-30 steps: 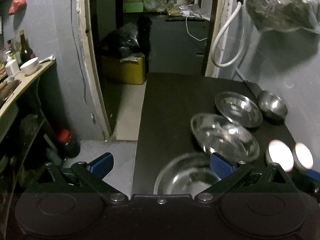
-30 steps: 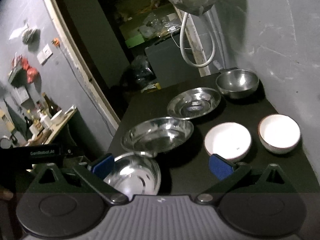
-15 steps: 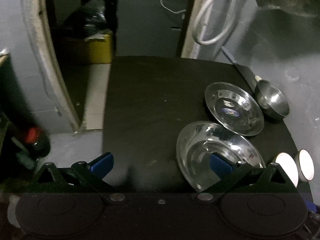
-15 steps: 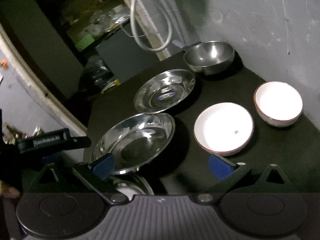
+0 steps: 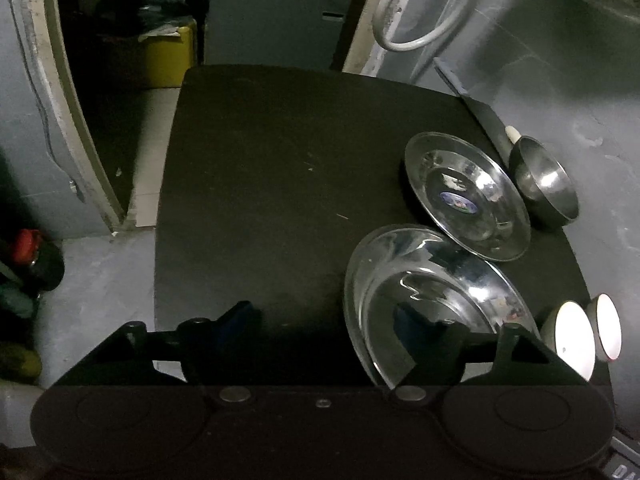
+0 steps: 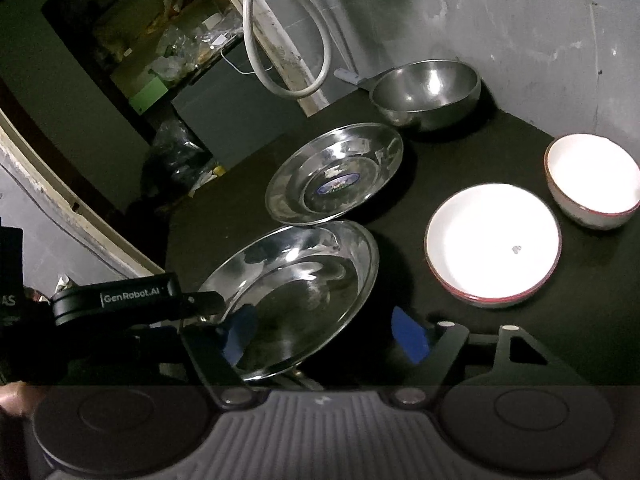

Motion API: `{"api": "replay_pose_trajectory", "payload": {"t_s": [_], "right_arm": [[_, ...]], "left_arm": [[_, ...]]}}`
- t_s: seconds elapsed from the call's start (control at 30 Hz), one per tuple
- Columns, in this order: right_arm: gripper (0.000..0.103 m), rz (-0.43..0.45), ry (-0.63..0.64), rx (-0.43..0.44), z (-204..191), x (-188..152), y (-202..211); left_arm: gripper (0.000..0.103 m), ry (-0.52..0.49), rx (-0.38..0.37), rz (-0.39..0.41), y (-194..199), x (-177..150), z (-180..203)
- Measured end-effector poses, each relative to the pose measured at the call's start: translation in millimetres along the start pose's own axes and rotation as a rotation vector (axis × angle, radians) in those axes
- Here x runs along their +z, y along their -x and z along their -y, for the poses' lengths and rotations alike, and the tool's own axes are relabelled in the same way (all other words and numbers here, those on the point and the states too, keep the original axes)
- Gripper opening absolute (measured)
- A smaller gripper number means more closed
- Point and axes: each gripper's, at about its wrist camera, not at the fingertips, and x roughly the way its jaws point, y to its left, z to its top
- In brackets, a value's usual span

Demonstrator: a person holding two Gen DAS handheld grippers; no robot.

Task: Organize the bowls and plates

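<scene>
On the black table (image 5: 260,184) lie a large steel plate (image 5: 432,300) (image 6: 296,292), a smaller steel plate with a blue sticker (image 5: 464,196) (image 6: 336,172), a steel bowl (image 5: 544,184) (image 6: 428,92), a white plate (image 6: 492,240) and a white bowl (image 6: 592,180). My left gripper (image 5: 326,328) is open; its right finger is over the large plate's near rim. It also shows in the right wrist view (image 6: 168,300). My right gripper (image 6: 324,332) is open, with its left finger over the large plate and its right finger beside it.
A grey wall (image 6: 520,32) runs along the table's right side. A white hose loop (image 5: 408,28) hangs at the far corner. A doorway with a yellow box (image 5: 168,56) is beyond the table. Bottles (image 5: 28,256) stand on the floor at left.
Both grippers have moved forward and tilted down toward the large steel plate. The steel bowl nearest me has dropped out of both views.
</scene>
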Motion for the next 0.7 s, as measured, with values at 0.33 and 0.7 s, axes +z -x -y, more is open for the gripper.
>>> {"api": "replay_pose_trajectory", "payload": {"t_s": [0.33, 0.7], "right_arm": [[0.033, 0.015, -0.025, -0.026, 1, -2, -2], [0.024, 0.020, -0.003, -0.019, 6, 1, 1]], "left_arm": [[0.025, 0.009, -0.020, -0.008, -3, 0, 8], [0.012, -0.046, -0.012, 0.006, 2, -7, 20]]}}
